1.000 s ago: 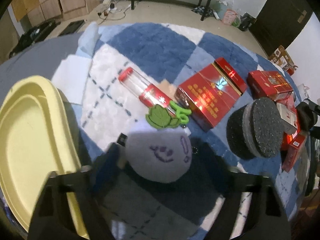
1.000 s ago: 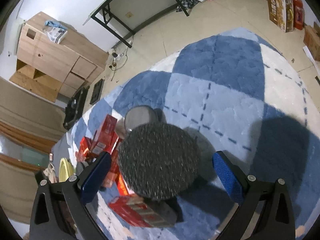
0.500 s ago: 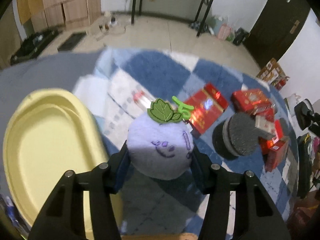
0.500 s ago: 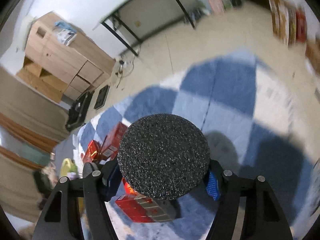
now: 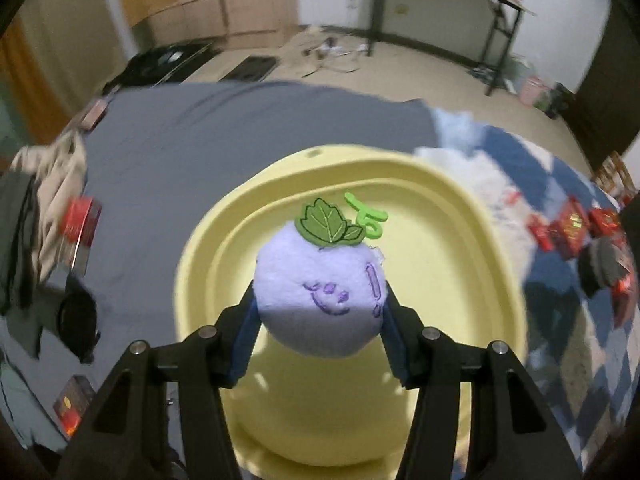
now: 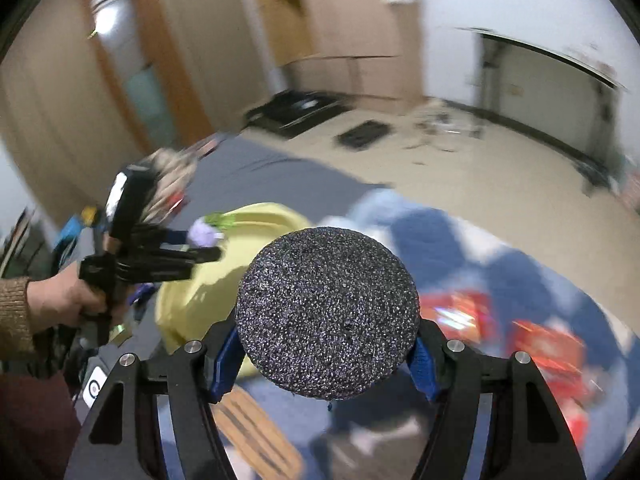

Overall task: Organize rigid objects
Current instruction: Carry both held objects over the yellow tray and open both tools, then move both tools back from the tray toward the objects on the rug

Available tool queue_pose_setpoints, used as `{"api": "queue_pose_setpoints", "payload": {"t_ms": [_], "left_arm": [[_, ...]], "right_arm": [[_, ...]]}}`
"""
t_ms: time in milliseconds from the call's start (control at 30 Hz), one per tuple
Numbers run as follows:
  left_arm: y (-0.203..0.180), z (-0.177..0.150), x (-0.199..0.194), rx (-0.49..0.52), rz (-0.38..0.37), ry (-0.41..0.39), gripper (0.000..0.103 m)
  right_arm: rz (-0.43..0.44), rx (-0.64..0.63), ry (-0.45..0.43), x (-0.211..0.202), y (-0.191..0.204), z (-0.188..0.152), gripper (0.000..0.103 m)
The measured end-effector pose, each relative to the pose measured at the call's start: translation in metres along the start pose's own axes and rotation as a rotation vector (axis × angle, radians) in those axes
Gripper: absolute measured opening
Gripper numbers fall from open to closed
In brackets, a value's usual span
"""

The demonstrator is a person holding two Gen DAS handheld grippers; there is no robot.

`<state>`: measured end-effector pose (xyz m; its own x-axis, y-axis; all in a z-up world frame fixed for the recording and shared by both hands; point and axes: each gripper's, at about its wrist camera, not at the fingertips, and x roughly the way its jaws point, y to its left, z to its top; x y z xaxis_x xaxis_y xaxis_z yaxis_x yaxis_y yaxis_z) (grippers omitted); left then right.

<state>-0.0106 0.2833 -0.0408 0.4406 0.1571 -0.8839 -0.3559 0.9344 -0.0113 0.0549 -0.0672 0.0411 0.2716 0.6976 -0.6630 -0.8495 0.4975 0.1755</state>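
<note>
So both hands are loaded right now. The left tongs are clamped on the round lilac plush fruit with the green felt leaf and stitched face, held in the air with the pale yellow oval plastic basin directly below and ahead of them. The right tongs have just been closing and now pinch the dark speckled foam disc by its edges, with the basin off to their left and further out, and the red cardboard boxes scattered on the blue-and-white checked rug to their right.

What could go sideways from here, as I see it:

- The plush is squishy, so the pads grip fluff more than anything solid. A quick swing could let it roll out early and land on the basin rim or bounce onto the grey sheet beyond.
- The disc is only caught at two points on its rim. It could pivot between the pads and slide out if the wrist rolls.
- Both tongs seem to be heading for the same basin, so they could bump over it. The right view is pretty blurred, so how close they really are is hard to call
</note>
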Motion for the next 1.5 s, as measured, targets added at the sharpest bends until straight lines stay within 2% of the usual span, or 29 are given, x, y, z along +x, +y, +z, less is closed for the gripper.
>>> {"api": "queue_pose_setpoints", "payload": {"t_ms": [100, 167, 233, 300, 433, 567, 800, 1067, 1167, 1233, 1300, 1500], "left_arm": [[0.013, -0.002, 0.01, -0.029, 0.009, -0.007, 0.056], [0.018, 0.0, 0.018, -0.045, 0.001, -0.002, 0.056], [0.019, 0.001, 0.021, -0.034, 0.024, -0.004, 0.056], [0.021, -0.001, 0.024, -0.035, 0.016, -0.004, 0.056], [0.028, -0.002, 0.034, -0.062, 0.001, 0.013, 0.056], [0.026, -0.003, 0.041, -0.032, 0.002, 0.017, 0.056], [0.03, -0.006, 0.052, -0.049, 0.007, 0.029, 0.057], [0.025, -0.008, 0.054, -0.042, 0.001, 0.02, 0.061], [0.024, -0.008, 0.049, -0.047, -0.007, 0.0, 0.075], [0.021, -0.008, 0.042, -0.045, -0.009, -0.028, 0.088], [0.017, -0.007, 0.035, -0.043, -0.004, -0.054, 0.095], [-0.013, 0.003, -0.002, 0.019, 0.009, -0.142, 0.103]], "right_arm": [[0.018, -0.057, 0.023, 0.063, 0.043, 0.007, 0.068], [-0.006, -0.093, 0.041, 0.096, 0.06, 0.007, 0.068], [-0.025, -0.111, 0.071, 0.124, 0.066, 0.006, 0.068], [-0.052, -0.127, 0.089, 0.151, 0.067, 0.007, 0.068], [-0.087, -0.152, 0.108, 0.185, 0.074, 0.006, 0.068], [-0.149, -0.163, 0.105, 0.203, 0.081, 0.007, 0.068], [-0.169, -0.144, 0.109, 0.214, 0.081, 0.005, 0.068], [-0.142, -0.129, 0.103, 0.221, 0.081, 0.003, 0.073], [-0.113, -0.119, 0.094, 0.215, 0.081, 0.002, 0.085], [-0.096, -0.122, 0.073, 0.206, 0.082, 0.0, 0.089], [-0.079, -0.119, 0.058, 0.193, 0.081, -0.004, 0.093], [-0.079, -0.06, 0.004, 0.137, 0.06, -0.014, 0.1]]}}
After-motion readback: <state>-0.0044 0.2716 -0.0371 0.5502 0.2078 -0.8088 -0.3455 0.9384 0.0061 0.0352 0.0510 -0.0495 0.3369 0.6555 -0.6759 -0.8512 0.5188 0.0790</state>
